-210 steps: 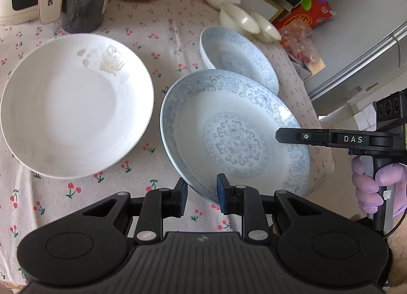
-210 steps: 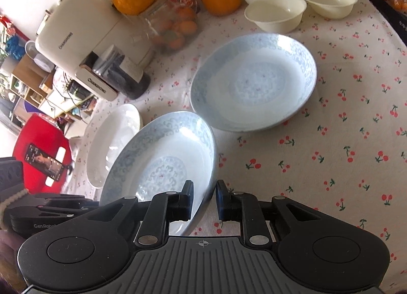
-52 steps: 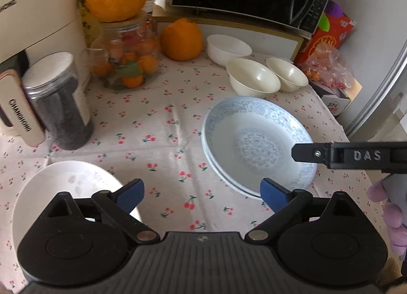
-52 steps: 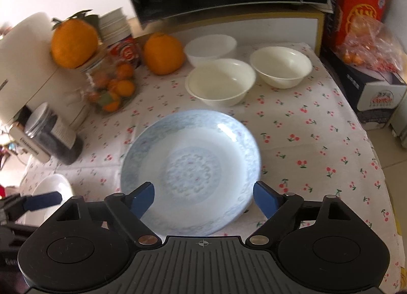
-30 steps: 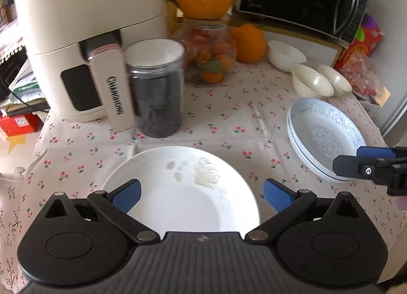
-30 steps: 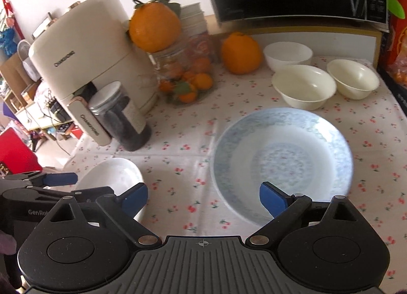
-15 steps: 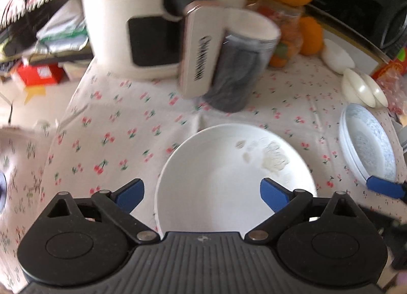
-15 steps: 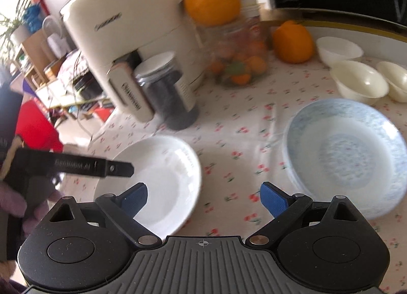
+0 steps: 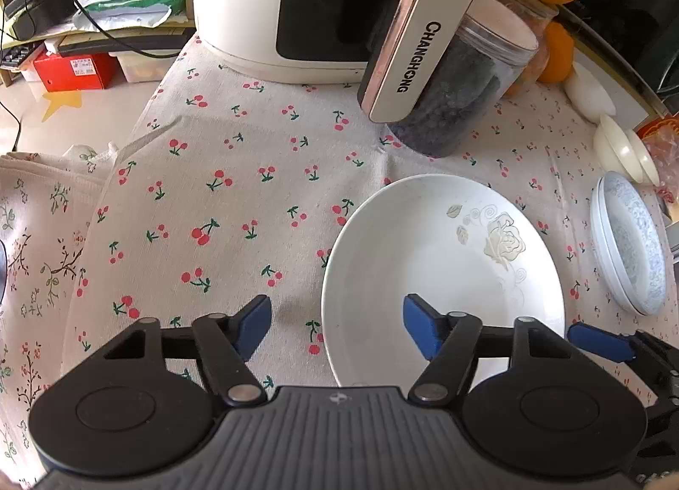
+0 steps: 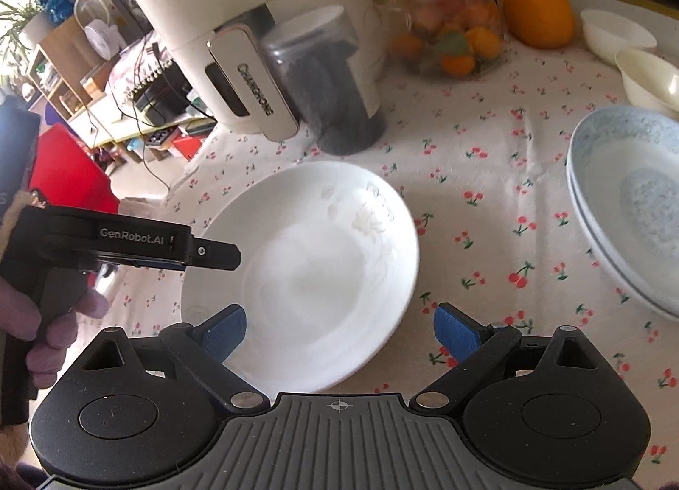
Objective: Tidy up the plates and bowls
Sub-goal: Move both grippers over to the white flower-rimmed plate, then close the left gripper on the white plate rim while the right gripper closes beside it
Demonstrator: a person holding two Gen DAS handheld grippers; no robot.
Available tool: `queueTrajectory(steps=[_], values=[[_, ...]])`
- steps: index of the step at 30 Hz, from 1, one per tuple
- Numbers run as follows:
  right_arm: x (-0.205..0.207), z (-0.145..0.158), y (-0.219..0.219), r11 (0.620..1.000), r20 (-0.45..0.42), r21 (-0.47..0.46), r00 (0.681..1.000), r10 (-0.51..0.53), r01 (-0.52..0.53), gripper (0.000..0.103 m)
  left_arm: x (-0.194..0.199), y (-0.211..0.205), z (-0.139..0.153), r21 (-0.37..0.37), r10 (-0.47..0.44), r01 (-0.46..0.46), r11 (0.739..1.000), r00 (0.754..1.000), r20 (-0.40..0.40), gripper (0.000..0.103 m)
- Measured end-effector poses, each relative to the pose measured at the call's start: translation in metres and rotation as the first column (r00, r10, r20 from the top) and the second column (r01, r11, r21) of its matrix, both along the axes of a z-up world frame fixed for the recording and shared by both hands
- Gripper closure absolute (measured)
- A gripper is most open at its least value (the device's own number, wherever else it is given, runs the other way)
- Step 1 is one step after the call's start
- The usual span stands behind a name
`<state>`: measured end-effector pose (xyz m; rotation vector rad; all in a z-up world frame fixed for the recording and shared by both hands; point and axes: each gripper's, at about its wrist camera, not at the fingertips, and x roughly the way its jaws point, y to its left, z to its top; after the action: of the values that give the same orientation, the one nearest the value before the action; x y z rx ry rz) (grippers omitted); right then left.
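The left gripper [image 9: 337,322], jaws just closing yet apart, is straddling the white plate's [image 9: 441,269] near-left rim on the tablecloth [image 9: 237,193]. The right gripper [image 10: 339,331] is gaping wide over it. The frame is cropping the blue plates [image 10: 611,176].

Bare tablecloth [image 9: 237,201] at left edge passable; dark jar [image 9: 462,82] and air fryer [image 9: 297,2] block back edge.

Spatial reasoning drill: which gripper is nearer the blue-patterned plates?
Right. The right gripper straddles the white plate's rim facing the blue-patterned plates; the left gripper, jaws just closing, straddles the opposite rim.
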<state>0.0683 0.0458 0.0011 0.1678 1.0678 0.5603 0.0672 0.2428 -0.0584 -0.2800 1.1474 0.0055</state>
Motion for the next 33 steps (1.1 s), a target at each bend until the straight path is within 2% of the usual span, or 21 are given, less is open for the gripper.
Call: queueTrajectory(steps=[7, 17, 20, 23, 26, 28, 29, 31, 33], values=[[0.006, -0.005, 0.006, 0.998, -0.064, 0.048, 0.997, -0.042, 0.045, 0.006, 0.0, -0.001, 0.0, -0.004, -0.014, 0.014, 1.0, 1.0, -0.001, 0.054], [0.006, -0.008, 0.011, 0.998, -0.055, 0.039, 0.997, -0.045, 0.048, 0.009, 0.001, -0.003, -0.005, -0.003, -0.036, 0.036, 0.999, 0.999, -0.015, 0.071], [0.007, -0.009, 0.01, 0.998, -0.055, 0.033, 0.997, -0.054, 0.056, 0.014, 0.001, -0.004, -0.005, -0.011, -0.041, 0.041, 0.999, 0.999, -0.015, 0.078], [0.009, -0.009, 0.008, 0.997, -0.061, 0.025, 0.995, -0.073, 0.074, 0.022, 0.001, -0.005, -0.006, -0.002, -0.048, 0.048, 0.999, 0.999, -0.015, 0.079], [0.011, -0.011, 0.004, 0.995, -0.068, 0.013, 0.993, -0.095, 0.096, 0.038, 0.001, -0.006, -0.006, 0.008, -0.046, 0.046, 0.999, 0.999, -0.015, 0.082], [0.014, -0.012, 0.001, 0.993, -0.075, 0.001, 0.991, -0.114, 0.115, 0.055, 0.002, -0.004, -0.006, 0.006, -0.038, 0.038, 0.999, 0.999, -0.016, 0.083], [0.015, -0.012, -0.001, 0.992, -0.079, -0.005, 0.989, -0.125, 0.125, 0.06, 0.001, -0.004, -0.006, 0.005, -0.034, 0.034, 0.999, 0.999, -0.016, 0.084], [0.017, -0.012, -0.007, 0.987, -0.087, -0.014, 0.983, -0.164, 0.163, 0.08, 0.001, -0.004, -0.005, 0.012, -0.032, 0.032, 0.999, 0.999, -0.011, 0.084], [0.019, -0.012, -0.013, 0.982, -0.095, -0.001, 0.977, -0.189, 0.189, 0.085, 0.001, -0.005, -0.003, 0.02, -0.038, 0.038, 0.999, 0.999, 0.005, 0.084]])
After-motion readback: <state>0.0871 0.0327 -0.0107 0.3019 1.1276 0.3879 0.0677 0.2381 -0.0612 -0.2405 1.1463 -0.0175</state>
